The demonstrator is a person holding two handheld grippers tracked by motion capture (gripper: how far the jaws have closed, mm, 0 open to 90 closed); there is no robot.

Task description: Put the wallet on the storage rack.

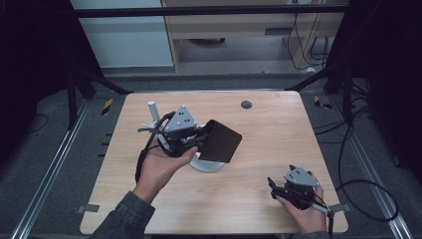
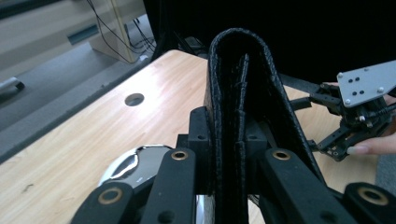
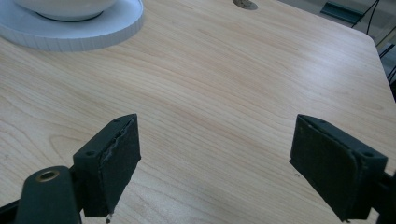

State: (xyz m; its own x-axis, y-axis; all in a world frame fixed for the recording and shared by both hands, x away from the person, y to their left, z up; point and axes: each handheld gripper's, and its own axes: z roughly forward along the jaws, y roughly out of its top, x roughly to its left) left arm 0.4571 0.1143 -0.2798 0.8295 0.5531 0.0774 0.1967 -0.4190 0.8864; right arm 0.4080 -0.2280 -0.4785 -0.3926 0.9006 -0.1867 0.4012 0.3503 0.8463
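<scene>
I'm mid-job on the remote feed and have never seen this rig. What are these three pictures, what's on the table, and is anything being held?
There is no robot here: a person holds a two-jaw gripper in each hand over a wooden table.

The high view looks down from above the person's side. The other two pictures come from cameras riding on each gripper, looking along its black jaws.

The left gripper is clamped on a black folded wallet-like case, lifted above a shiny bowl that sits on a white plate.

The right gripper is low near the table's right front corner, jaws wide apart with nothing between them.

A small round hole sits near the far edge.
</scene>
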